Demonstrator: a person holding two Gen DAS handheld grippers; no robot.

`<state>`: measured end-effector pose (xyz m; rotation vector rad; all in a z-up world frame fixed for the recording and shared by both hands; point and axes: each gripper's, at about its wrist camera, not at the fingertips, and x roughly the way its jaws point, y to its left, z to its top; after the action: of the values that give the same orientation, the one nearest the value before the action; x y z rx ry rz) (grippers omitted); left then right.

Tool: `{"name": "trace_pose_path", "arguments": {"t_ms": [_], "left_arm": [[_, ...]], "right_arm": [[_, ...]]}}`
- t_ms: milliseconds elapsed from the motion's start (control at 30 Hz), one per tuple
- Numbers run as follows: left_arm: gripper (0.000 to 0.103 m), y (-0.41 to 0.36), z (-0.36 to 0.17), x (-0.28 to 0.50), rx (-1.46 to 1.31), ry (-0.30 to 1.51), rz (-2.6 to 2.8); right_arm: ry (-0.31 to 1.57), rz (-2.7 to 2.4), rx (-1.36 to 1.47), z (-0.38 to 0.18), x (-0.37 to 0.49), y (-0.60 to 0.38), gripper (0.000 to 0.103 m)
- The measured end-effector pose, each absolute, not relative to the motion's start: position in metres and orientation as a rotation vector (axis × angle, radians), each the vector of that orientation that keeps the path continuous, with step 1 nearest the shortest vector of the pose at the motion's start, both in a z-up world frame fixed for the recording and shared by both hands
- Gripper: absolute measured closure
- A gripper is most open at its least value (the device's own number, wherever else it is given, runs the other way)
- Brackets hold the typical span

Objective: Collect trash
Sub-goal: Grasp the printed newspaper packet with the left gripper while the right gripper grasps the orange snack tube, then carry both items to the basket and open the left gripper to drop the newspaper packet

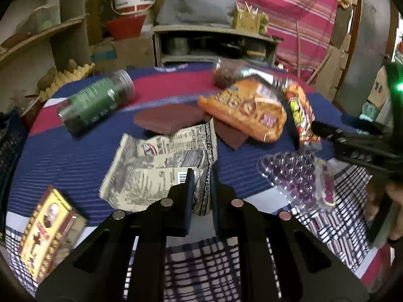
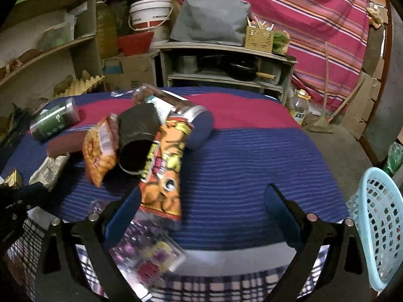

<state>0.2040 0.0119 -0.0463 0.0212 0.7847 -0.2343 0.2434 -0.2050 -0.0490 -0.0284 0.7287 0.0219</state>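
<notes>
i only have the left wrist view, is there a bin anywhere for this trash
Observer: Yes. A light blue basket stands just past the right side of the table. Only the right wrist view shows it.
Operator: are the right tongs holding anything
Observer: No. The right tongs are wide open and empty, and an orange snack packet lies close to their left finger.
Operator: anything hidden behind those orange packets
Observer: A black roll lies on its side between the two orange packets, with its open end facing the right camera.
</notes>
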Motion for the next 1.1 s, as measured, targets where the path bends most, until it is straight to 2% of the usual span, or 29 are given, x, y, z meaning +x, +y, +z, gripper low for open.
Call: {"name": "trace_pose_path", "arguments": {"t_ms": [67, 200, 233, 300, 767, 833, 1100], "left_arm": [[0.092, 0.016, -0.04, 0.204, 0.012, 0.773, -0.233], [0.093, 0.023, -0.027, 0.206, 0.0, 0.755, -0.219], [0.093, 0.024, -0.026, 0.206, -0.004, 0.754, -0.217], [0.094, 0.024, -0.024, 0.207, -0.011, 0.758, -0.212], [0.098, -0.004, 0.019, 0.192, -0.003, 0.68, -0.239], [0.102, -0.019, 0.029, 0.187, 0.008, 0.661, -0.265], [0.102, -0.089, 0.048, 0.173, 0.052, 0.616, -0.358]], "right_arm": [[0.751, 0.033, -0.038, -0.052, 0.25, -0.198, 0.024], [0.791, 0.076, -0.014, -0.058, 0.259, -0.191, 0.04], [0.803, 0.093, -0.014, -0.06, 0.261, -0.189, 0.052], [0.818, 0.125, -0.006, -0.062, 0.261, -0.186, 0.067], [0.675, 0.123, 0.049, -0.017, 0.199, -0.252, 0.068], [0.66, 0.102, 0.054, -0.011, 0.188, -0.27, 0.068], [0.631, -0.024, 0.088, 0.0, 0.15, -0.359, 0.068]]}}
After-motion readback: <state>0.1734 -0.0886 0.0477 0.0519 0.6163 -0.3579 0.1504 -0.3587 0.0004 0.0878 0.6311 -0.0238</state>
